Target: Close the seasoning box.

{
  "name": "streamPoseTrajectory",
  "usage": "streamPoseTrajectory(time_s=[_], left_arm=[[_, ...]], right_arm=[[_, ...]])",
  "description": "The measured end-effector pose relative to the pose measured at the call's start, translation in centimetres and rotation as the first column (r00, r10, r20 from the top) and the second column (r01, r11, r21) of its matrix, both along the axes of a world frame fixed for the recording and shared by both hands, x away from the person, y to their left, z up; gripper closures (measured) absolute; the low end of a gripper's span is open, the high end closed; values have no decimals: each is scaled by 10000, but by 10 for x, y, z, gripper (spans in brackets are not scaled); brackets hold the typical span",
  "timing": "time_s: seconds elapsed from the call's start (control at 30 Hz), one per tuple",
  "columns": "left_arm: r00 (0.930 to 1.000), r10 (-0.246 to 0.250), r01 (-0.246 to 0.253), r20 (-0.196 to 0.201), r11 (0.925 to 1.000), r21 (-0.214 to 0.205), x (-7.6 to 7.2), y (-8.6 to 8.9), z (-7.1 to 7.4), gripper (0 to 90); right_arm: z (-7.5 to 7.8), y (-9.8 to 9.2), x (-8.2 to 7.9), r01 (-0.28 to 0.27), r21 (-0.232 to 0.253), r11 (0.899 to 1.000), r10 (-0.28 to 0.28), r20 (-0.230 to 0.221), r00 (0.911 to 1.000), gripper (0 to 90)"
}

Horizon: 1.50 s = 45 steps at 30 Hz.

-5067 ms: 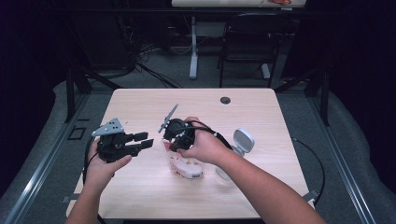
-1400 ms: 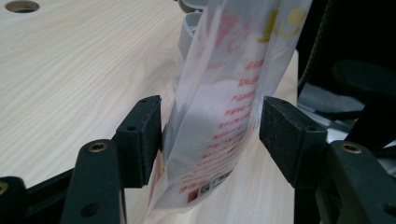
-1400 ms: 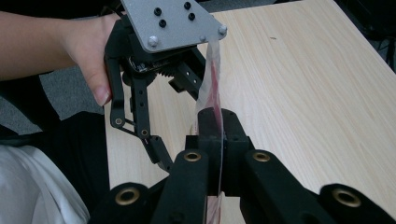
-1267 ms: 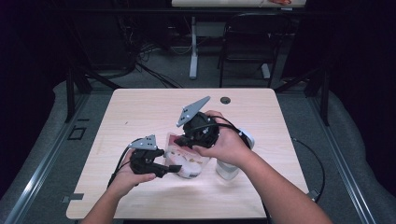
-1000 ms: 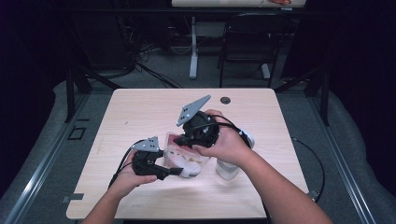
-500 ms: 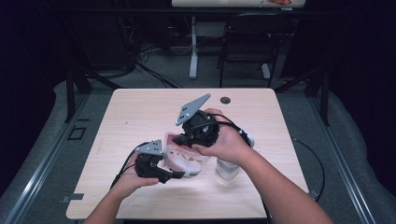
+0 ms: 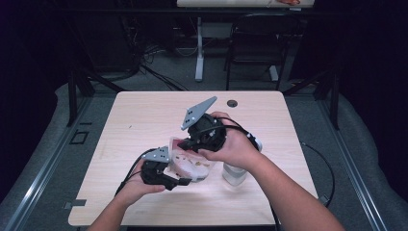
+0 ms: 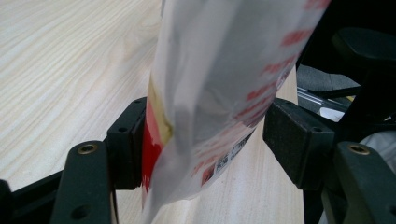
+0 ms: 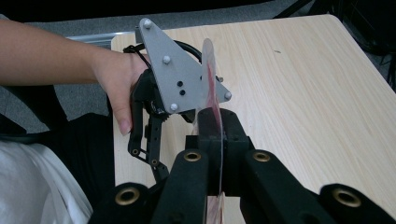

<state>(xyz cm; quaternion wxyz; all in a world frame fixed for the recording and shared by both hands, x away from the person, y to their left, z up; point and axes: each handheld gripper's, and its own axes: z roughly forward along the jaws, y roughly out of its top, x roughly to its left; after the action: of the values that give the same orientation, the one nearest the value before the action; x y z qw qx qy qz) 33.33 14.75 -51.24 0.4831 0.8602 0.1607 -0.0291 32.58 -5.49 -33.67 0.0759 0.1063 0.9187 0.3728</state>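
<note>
Two tools on one clear packet above the desk

The clear packet with red print (image 7: 188,161) hangs just above the middle of the desk (image 7: 144,115), held between both hands. The right tool (image 9: 212,128) is clenched on the packet's upper edge; in the right gripper view the thin film stands edge-on, pinched between the two black pads. The left tool (image 8: 205,140) has the packet's lower end between its jaws. One pad lies against the red-printed side, while the other stands a little apart from the film, so this tool reads as released, not yet gripping. In the high view the left tool (image 7: 161,171) sits low and near the person, and the right tool (image 7: 195,139) sits just above and beyond it, its grey plate tilted up. A white cylindrical container (image 7: 235,172) stands on the desk just behind the right hand.

The step in hand looks like taking a second grip on the packet, probably so the two ends can be pulled apart or the packet steadied for opening. The next move calls for the left jaws to close squarely on the film, catching enough of the edge that it does not slip out, while the right tool holds firm
</note>
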Motion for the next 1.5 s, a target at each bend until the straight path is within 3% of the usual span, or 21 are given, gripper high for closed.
streamPoseTrajectory(time_s=[0.3, 0.77, 1.17, 1.5], left_arm=[[9999, -101, 101, 124, 9999, -26, -2, 1, -3, 477], [9992, -306, 302, 241, 9994, 143, -3, 0, -5, 579], [9998, -220, 218, 22, 9986, 484, -4, -2, -4, 601], [10000, 28, -33, 58, 9958, 915, -4, -1, -2, 608]], right_arm=[[-1, 1, -1, -68, 21, 10000, 68, 25, 10000, 898], [-5, -8, 2, -132, 82, 9999, 134, -287, 9995, 895], [-9, -14, 1, -53, 90, 9999, 56, -329, 9994, 882], [-12, -21, 3, 221, 171, 9996, -214, -415, 9989, 855]])
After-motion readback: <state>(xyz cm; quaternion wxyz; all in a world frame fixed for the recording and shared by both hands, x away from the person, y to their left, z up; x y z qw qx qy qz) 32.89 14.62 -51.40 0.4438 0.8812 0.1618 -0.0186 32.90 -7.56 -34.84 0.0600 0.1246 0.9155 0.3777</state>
